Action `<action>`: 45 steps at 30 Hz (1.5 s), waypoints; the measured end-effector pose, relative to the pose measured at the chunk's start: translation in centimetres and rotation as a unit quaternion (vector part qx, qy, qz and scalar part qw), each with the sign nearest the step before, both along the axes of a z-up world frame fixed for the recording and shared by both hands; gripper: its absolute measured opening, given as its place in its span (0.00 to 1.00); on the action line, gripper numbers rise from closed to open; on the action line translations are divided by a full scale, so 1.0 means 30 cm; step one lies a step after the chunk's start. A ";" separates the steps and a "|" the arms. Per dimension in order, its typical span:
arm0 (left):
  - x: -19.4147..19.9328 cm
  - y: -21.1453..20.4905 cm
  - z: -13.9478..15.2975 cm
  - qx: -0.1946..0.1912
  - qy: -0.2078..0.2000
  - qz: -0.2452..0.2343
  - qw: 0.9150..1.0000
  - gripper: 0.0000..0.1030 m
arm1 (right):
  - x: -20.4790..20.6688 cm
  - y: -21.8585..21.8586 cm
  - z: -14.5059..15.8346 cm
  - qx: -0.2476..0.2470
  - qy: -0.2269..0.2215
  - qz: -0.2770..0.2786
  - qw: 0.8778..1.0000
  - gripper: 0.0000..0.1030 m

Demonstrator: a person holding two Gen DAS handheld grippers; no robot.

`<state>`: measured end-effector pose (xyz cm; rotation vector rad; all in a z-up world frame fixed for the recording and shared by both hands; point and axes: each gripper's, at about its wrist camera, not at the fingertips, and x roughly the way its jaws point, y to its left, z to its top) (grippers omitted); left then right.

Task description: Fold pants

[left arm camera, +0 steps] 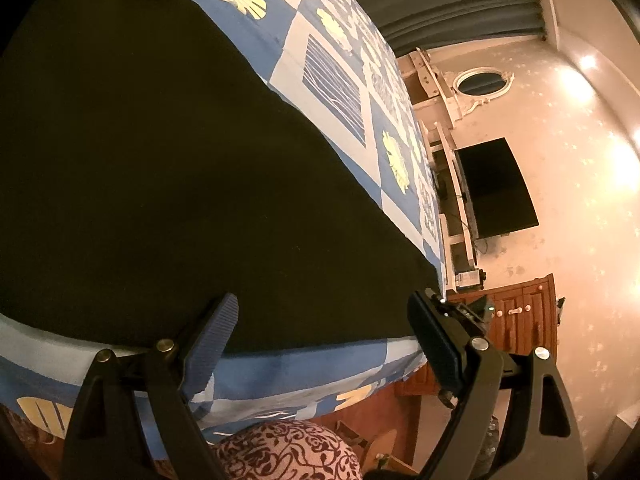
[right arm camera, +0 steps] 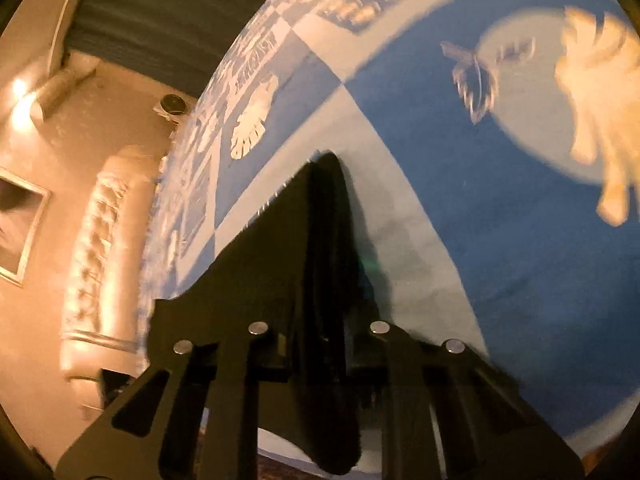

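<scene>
The left gripper (left arm camera: 320,336) has its jaws spread wide, and the black pants (left arm camera: 152,168) lie flat on the blue patterned bedsheet (left arm camera: 336,92) just ahead of them. The right gripper (right arm camera: 320,280) has its jaws pressed together, pinching a fold of the pants (right arm camera: 324,264) above the bedsheet (right arm camera: 520,240). No writing can be read.

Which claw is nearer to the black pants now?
Right. The right claw is shut on the black pants; the left claw is open just at their near edge.
</scene>
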<state>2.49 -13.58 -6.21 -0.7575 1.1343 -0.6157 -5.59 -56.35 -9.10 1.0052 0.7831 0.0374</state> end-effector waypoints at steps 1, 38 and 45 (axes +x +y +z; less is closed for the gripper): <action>0.001 0.000 0.002 -0.001 0.000 -0.001 1.000 0.83 | -0.020 -0.002 0.017 -0.003 -0.004 -0.008 1.000 0.15; 0.069 0.137 0.025 0.066 -0.043 0.036 0.996 0.83 | 0.156 -0.071 0.105 -0.086 -0.025 0.005 0.996 0.04; 0.070 0.145 0.021 0.063 -0.040 0.036 0.997 0.83 | 0.118 -0.124 0.035 -0.050 -0.012 -0.049 0.997 0.21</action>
